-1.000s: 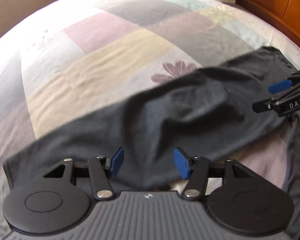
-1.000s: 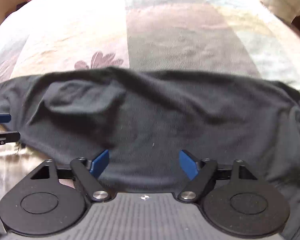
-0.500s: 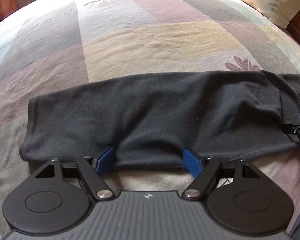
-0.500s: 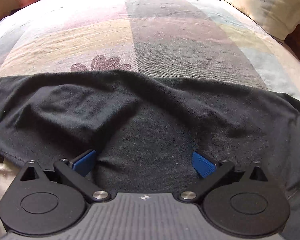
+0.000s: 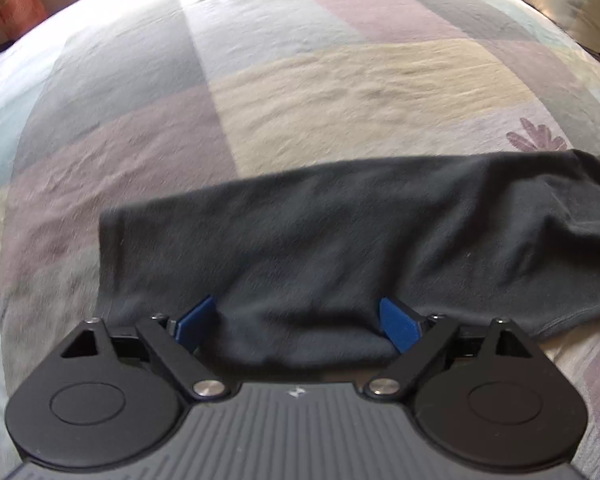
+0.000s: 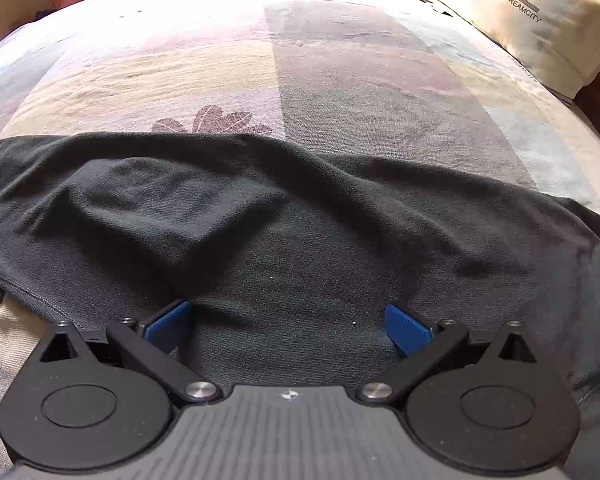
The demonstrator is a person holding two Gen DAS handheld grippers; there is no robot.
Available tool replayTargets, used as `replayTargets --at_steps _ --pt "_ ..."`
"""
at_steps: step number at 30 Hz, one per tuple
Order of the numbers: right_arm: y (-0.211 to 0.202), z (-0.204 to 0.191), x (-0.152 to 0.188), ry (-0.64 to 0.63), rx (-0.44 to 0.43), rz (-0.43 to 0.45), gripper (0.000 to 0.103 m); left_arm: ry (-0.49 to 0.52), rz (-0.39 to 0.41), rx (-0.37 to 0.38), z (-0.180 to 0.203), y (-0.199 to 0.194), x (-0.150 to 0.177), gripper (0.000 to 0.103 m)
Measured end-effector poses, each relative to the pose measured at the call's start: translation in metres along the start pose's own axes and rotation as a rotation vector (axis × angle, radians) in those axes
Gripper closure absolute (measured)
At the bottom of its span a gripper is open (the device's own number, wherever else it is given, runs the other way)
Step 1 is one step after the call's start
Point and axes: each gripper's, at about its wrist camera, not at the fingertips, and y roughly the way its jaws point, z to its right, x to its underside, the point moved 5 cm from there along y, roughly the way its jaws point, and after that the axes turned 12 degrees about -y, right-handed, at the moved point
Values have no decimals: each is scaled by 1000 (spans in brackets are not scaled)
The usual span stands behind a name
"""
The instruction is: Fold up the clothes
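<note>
Across a patchwork bedspread (image 5: 340,80) of pastel blocks, a dark grey garment (image 5: 360,240) lies folded into a long band running left to right. Seen from the left wrist camera, the left gripper (image 5: 298,320) sits low at the band's near edge, its blue-padded fingers (image 5: 196,320) spread wide, with a bulge of cloth between them but nothing pinched. That view is smeared by motion, so whether the pads actually touch the fabric cannot be told for sure. On the other side, the right gripper (image 6: 288,324) rests over the same dark grey garment (image 6: 300,220), its fingers (image 6: 406,330) likewise wide apart and the knit fabric lying flat between them, unheld. Soft ridges and creases cross the cloth ahead of the right gripper. A purple flower print (image 6: 212,122) peeks out just beyond the garment's far edge. A cream pillow (image 6: 540,20) lettered DREAMCITY lies at the bed's far right corner.
</note>
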Motion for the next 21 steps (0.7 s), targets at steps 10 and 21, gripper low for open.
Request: replayTargets --at_steps 10,21 --pt "-22 29 -39 92 -57 77 0 39 103 106 49 -35 -33 13" --pt "60 78 -76 77 -71 79 0 130 9 46 70 5 -2 8"
